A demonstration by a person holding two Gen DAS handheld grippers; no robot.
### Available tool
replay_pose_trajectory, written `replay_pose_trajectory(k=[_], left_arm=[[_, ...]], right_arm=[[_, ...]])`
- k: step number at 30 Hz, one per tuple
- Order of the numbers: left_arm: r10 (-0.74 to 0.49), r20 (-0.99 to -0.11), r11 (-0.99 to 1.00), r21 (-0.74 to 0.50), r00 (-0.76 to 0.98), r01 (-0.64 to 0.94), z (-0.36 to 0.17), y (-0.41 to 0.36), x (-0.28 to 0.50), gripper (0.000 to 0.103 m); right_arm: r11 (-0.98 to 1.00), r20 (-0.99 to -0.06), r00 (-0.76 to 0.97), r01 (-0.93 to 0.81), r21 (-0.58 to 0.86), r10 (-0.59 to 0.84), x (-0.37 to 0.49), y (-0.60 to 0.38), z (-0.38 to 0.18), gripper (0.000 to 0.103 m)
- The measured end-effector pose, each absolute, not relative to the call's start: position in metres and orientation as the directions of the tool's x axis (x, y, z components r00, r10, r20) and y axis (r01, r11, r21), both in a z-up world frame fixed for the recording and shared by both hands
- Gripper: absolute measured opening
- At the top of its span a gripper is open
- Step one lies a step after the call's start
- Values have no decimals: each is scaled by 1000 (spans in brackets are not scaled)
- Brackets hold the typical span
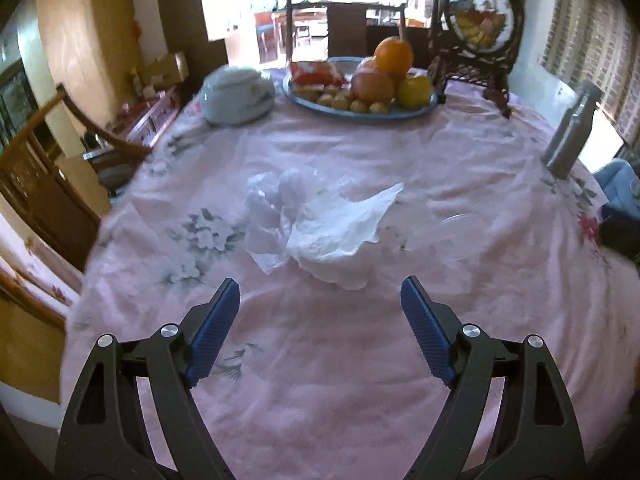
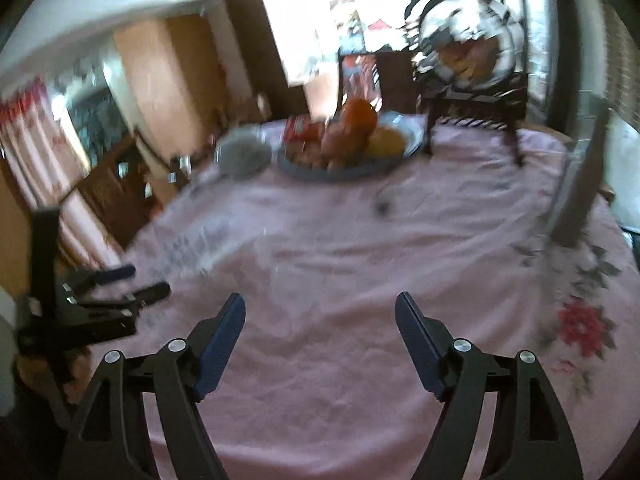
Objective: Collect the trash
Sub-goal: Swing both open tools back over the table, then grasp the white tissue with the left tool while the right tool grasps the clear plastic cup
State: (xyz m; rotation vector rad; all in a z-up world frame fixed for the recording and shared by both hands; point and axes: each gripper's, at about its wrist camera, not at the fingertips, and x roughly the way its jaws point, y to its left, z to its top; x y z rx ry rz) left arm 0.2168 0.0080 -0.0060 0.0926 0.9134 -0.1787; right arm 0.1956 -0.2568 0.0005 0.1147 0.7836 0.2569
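A crumpled white tissue (image 1: 334, 236) lies on the pink flowered tablecloth (image 1: 320, 360). Crinkled clear plastic wrap (image 1: 268, 200) touches its left side. Right of the tissue lies a clear plastic piece (image 1: 448, 228), faint against the cloth. My left gripper (image 1: 320, 282) hovers just short of the tissue, open and holding nothing. My right gripper (image 2: 320, 297) is open over bare cloth, also with nothing between its pads. The right wrist view is blurred; the left gripper (image 2: 140, 282) shows at its left edge.
At the back of the table stand a blue plate (image 1: 420, 110) of oranges, apples and snacks, a white lidded pot (image 1: 236, 96) and a dark carved stand with a round picture (image 1: 476, 28). A grey bottle (image 1: 568, 136) stands at the right edge. Wooden chairs surround the table.
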Motion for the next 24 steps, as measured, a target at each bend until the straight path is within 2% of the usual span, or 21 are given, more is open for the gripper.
replay_pose_trajectory(k=[6, 16, 18, 20, 24], left_arm=[[-104, -814, 980, 14, 572, 199, -37, 19, 231, 80], [-140, -811, 977, -20, 568, 213, -40, 26, 232, 80], [-140, -809, 978, -22, 571, 209, -38, 27, 232, 80], [-139, -804, 978, -21, 578, 206, -37, 27, 232, 80], [-120, -804, 979, 0, 583, 202, -34, 25, 232, 80]], right_arm=[[954, -773, 569, -253, 160, 280, 241, -211, -53, 76], [950, -785, 550, -270, 156, 285, 279, -181, -85, 76], [952, -784, 551, -260, 163, 285, 285, -181, -88, 70], [951, -789, 541, -253, 179, 293, 288, -183, -90, 52], [959, -781, 561, -216, 183, 275, 284, -191, -88, 52]])
